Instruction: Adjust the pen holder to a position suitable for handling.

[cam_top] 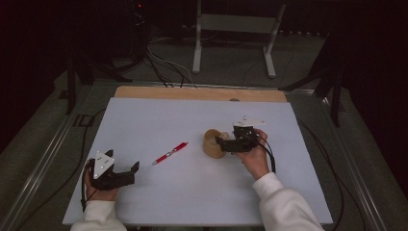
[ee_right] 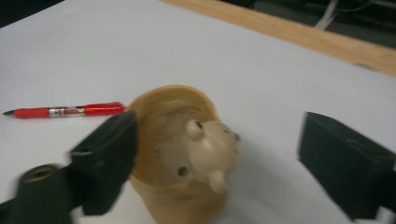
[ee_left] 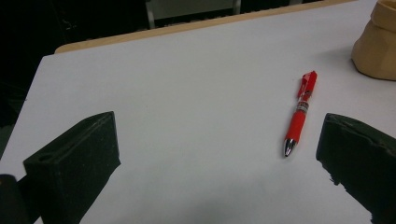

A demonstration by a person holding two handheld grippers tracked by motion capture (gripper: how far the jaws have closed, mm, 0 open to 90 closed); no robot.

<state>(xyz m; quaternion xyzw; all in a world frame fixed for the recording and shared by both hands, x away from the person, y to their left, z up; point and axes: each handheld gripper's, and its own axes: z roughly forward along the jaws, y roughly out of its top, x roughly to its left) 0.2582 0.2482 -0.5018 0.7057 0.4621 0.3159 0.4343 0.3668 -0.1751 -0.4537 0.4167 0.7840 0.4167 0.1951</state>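
On the white table [cam_top: 183,192], going big to small: work surface, then the tan holder cup [cam_top: 211,143] right of centre, then the red pen [cam_top: 170,153] lying flat just left of it, well apart from both your hands.

Step in hand, as I read it: getting the pen into the cup. Your right gripper [cam_top: 226,143] sits at the cup's right side; your left gripper [cam_top: 131,172] rests low at the near-left corner, aimed toward the pen.

Right gripper view: the cup [ee_right: 177,154] stands upright, open mouth up, with a small bear-like figure moulded inside. One jaw is touching or almost touching the rim at the left; the other stands well off to the right. Jaws spread wide, pinching nothing. The picture is blurred, so true contact at the rim can't be settled.

Left gripper view: jaws also spread wide, nothing between them. The pen [ee_left: 299,114] lies ahead, nearer the right-hand jaw, metal tip pointing toward you, cap end toward the cup [ee_left: 378,46].

Advice:
- Clear the right jaw off the rim without tipping the cup.
- Straddle the pen's barrel at mid-length, jaws square across it.
- Come down flat; a thin round barrel may roll from a skewed pinch.
- Keep the cup steady for the drop.
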